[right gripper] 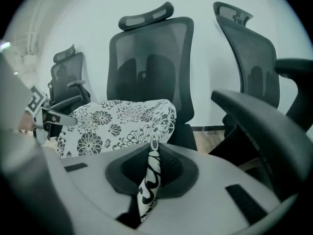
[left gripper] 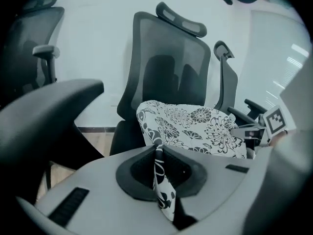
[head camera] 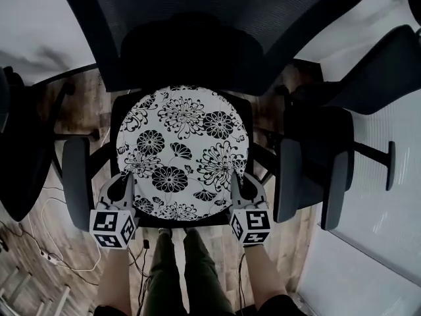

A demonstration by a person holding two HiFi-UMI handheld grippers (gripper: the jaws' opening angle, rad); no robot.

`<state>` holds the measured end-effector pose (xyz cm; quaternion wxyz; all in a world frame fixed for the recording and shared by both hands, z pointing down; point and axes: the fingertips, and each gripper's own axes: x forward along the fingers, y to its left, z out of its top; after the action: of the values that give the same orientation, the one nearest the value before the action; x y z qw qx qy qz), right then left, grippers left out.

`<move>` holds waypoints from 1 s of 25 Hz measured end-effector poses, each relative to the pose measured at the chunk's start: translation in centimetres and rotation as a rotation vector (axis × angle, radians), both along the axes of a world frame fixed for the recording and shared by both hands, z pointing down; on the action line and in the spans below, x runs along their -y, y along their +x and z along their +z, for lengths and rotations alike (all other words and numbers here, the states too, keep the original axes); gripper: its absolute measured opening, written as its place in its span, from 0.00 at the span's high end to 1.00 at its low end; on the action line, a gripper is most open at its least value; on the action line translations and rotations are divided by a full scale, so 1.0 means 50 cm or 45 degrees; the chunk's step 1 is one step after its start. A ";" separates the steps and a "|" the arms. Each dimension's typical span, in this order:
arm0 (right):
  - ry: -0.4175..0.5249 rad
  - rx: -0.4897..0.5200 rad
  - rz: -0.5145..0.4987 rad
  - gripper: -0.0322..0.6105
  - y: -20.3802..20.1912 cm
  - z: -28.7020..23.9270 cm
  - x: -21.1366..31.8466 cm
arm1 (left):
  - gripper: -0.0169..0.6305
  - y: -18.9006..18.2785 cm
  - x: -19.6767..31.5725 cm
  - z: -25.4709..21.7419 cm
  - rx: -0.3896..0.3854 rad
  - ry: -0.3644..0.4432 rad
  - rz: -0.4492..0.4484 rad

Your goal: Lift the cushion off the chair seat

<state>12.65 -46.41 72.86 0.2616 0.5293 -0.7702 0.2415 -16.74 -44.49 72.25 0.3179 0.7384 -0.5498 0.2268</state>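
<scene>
An office: mesh-backed desk chairs (right gripper: 151, 58) stand on wood flooring (head camera: 72, 288).

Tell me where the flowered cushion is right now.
Head view: the round black and white flowered fabric cushion is centre frame over the black chair seat, its near edge pinched by the left tongs and right tongs.

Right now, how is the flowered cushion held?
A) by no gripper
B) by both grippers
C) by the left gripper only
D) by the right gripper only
B: the left gripper and the right gripper each have jaws shut on a fold at the near edge of the cushion.
</scene>
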 end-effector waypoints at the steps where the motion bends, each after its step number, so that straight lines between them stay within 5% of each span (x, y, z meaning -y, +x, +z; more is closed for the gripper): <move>1: 0.011 0.007 0.010 0.89 0.003 0.010 -0.003 | 0.94 0.002 -0.003 0.006 0.005 0.016 0.002; 6: -0.109 -0.014 0.043 0.89 0.001 0.021 0.021 | 0.94 -0.014 0.033 0.031 -0.050 -0.075 -0.010; 15: -0.433 -0.261 0.015 0.89 -0.012 -0.062 0.047 | 0.94 -0.001 0.012 0.042 -0.379 -0.398 -0.124; 25: -0.298 -0.202 0.034 0.89 -0.019 -0.047 0.035 | 0.94 -0.018 0.012 0.039 -0.388 -0.257 -0.101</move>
<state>11.70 -48.17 70.53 0.3784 0.5226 -0.7066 0.2905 -17.64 -45.10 74.22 0.4786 0.7064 -0.4984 0.1535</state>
